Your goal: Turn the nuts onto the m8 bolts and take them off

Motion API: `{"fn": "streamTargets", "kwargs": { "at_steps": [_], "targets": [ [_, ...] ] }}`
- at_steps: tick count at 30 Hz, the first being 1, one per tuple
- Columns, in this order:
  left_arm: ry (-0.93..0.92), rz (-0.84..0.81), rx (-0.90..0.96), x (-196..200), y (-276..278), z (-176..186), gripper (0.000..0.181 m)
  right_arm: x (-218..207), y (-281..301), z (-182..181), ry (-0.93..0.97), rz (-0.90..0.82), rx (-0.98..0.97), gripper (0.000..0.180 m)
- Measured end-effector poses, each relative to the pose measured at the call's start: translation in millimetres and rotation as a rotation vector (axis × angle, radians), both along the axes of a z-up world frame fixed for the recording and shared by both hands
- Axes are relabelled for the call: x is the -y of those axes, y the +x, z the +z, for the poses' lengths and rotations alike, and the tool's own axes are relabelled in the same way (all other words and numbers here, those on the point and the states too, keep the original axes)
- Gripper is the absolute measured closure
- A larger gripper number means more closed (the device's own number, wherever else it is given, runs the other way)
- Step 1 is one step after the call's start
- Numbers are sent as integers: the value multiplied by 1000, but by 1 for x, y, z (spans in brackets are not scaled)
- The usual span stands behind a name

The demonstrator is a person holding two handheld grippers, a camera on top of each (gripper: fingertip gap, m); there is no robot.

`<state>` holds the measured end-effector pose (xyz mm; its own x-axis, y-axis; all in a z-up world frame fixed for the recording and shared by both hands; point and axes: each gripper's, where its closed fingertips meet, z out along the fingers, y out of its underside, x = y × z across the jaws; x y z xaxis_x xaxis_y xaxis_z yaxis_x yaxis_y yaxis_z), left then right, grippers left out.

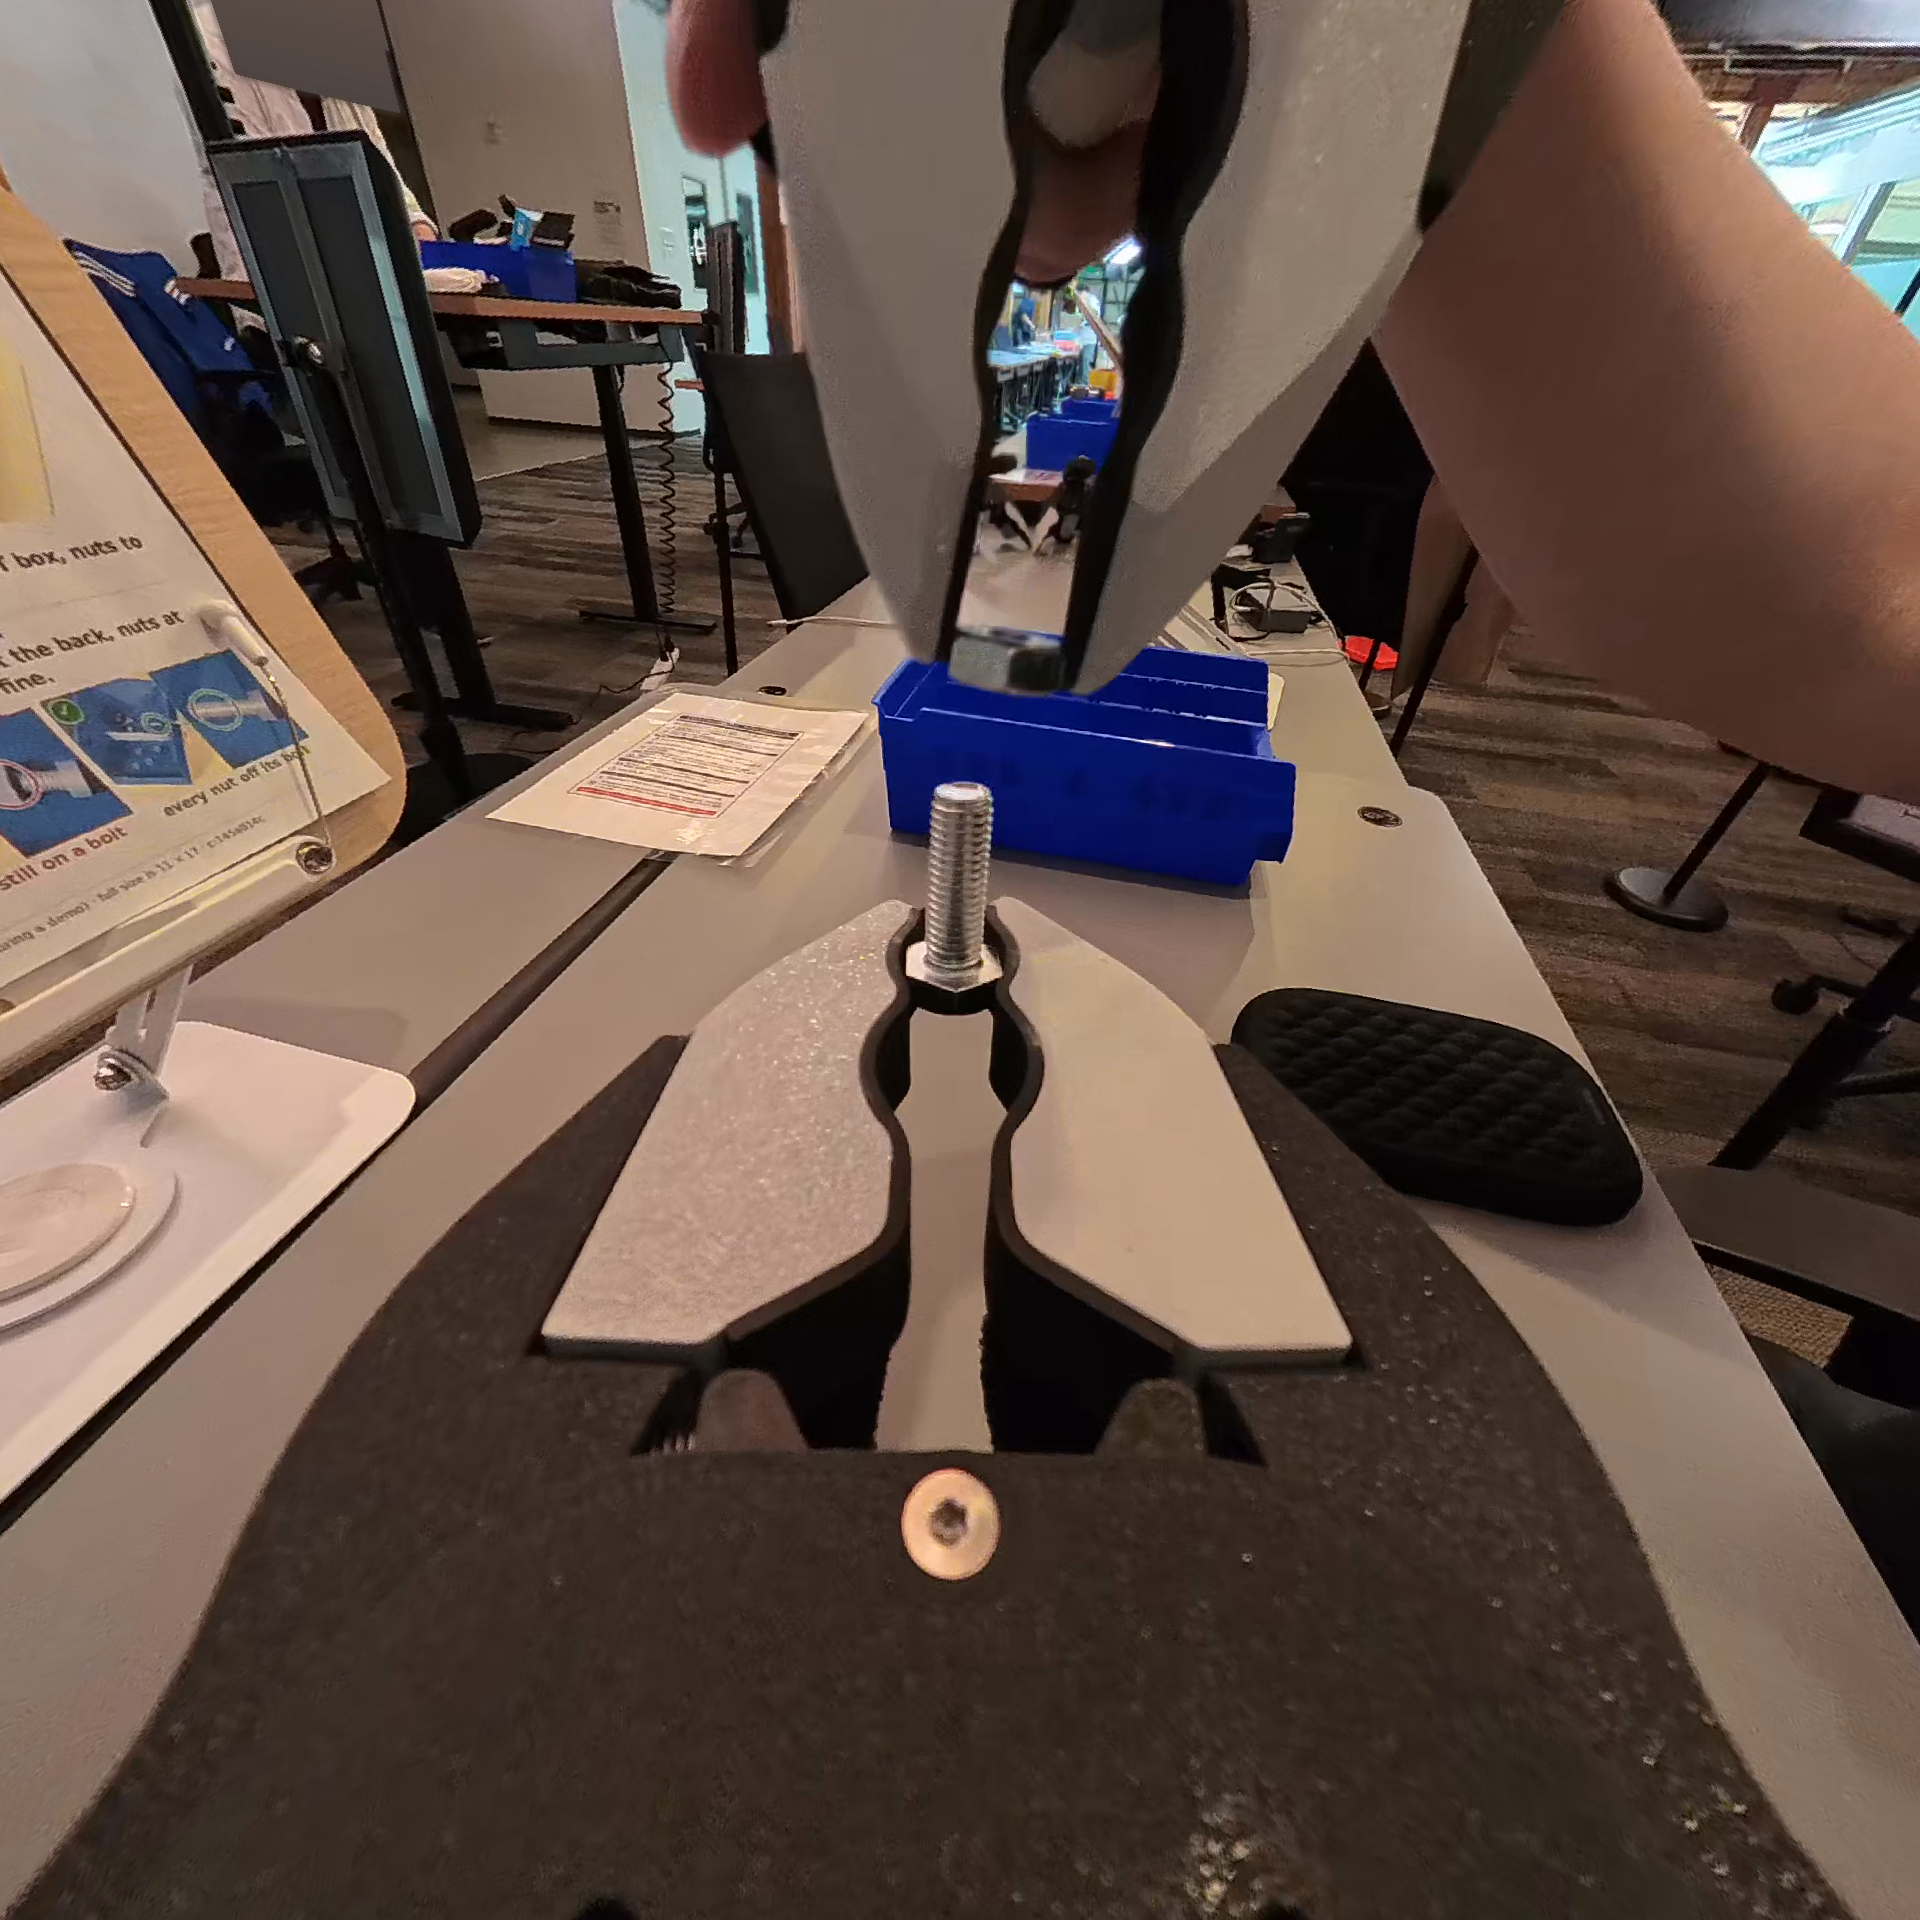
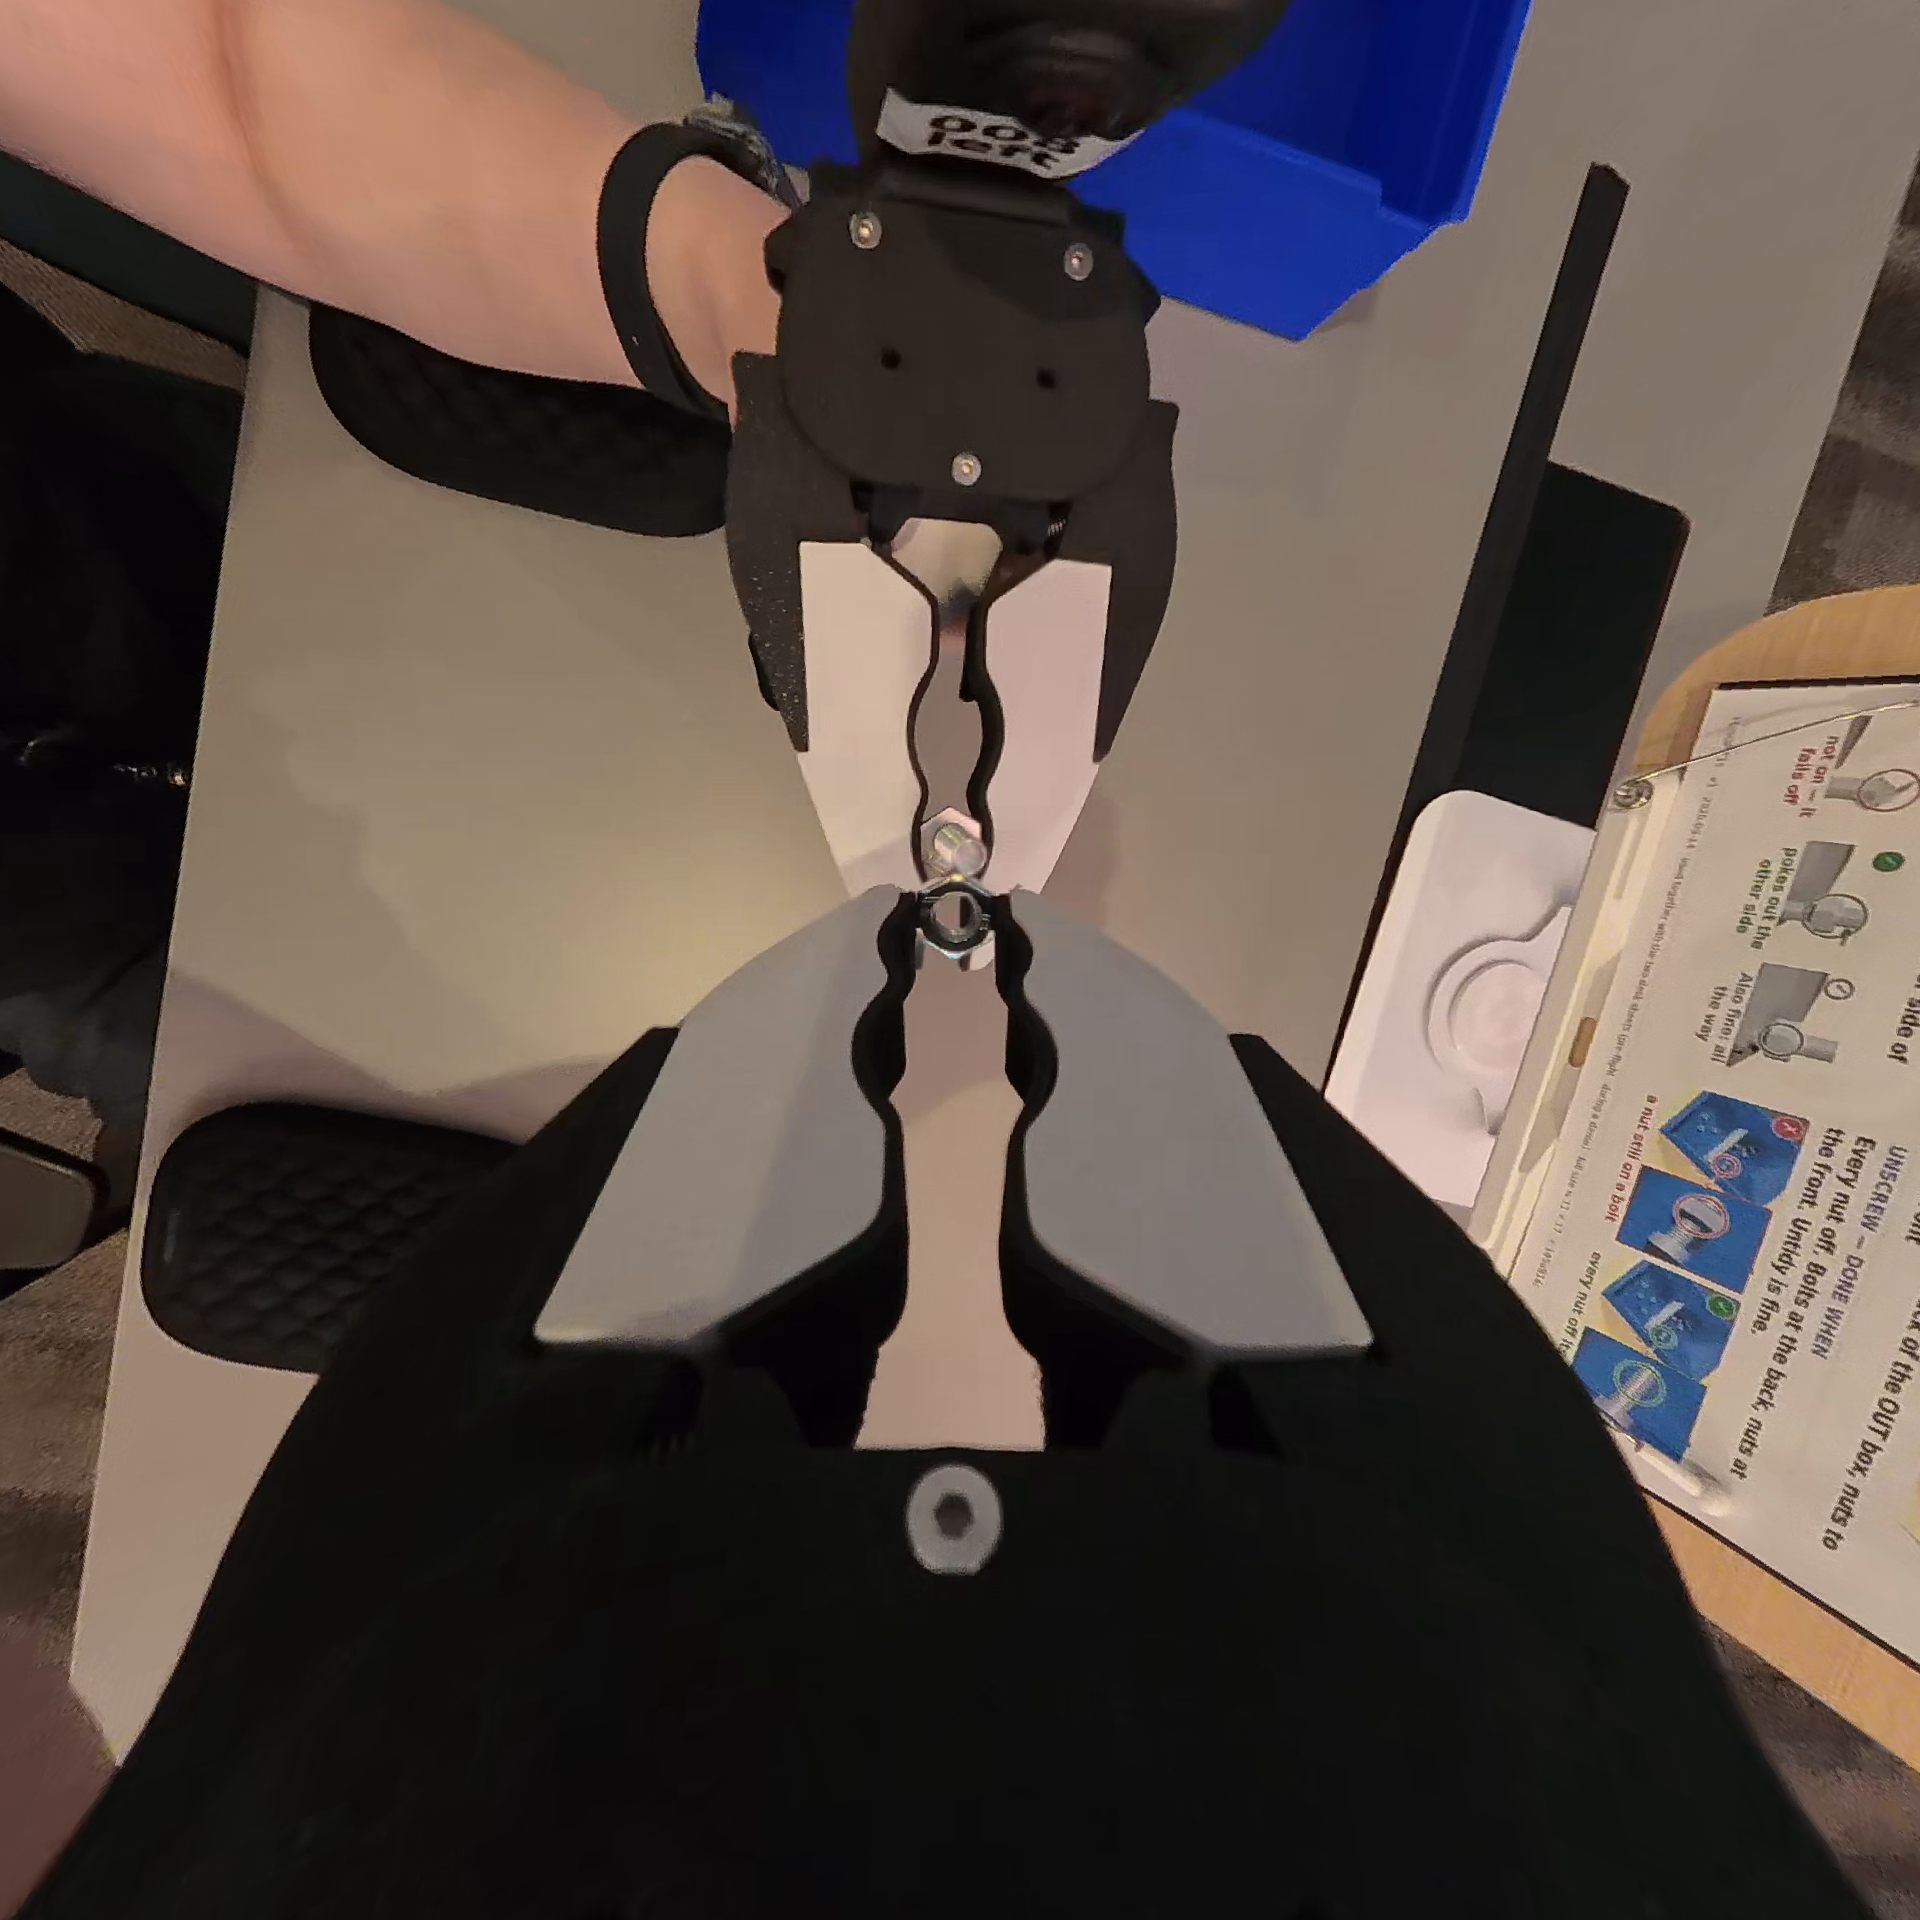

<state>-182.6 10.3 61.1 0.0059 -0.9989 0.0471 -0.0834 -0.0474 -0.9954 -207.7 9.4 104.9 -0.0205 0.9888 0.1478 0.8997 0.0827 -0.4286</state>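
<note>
My left gripper is shut on the hex head of a silver bolt. The bolt stands upright with its thread pointing up. My right gripper comes down from above, shut on a silver nut at its tips. The nut hangs a short way above the bolt's end and slightly to the right, apart from it. In the right wrist view the right gripper holds the nut flat, hole showing. Just beyond it are the bolt's tip and the left gripper.
A blue bin stands on the grey table behind the bolt. A black textured pad lies to the right. An instruction board on a white stand is at the left, with a paper sheet beyond it. Tip to tip, the grippers are about 5 cm apart.
</note>
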Motion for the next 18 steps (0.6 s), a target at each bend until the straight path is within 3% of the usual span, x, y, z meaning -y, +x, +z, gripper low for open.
{"fn": "streamTargets", "kwargs": {
  "at_steps": [18],
  "targets": [
    [20, -13, -11, 4, 0, 2, 170, 2, -8, -8, 1, 28, 82, 166]
  ]
}}
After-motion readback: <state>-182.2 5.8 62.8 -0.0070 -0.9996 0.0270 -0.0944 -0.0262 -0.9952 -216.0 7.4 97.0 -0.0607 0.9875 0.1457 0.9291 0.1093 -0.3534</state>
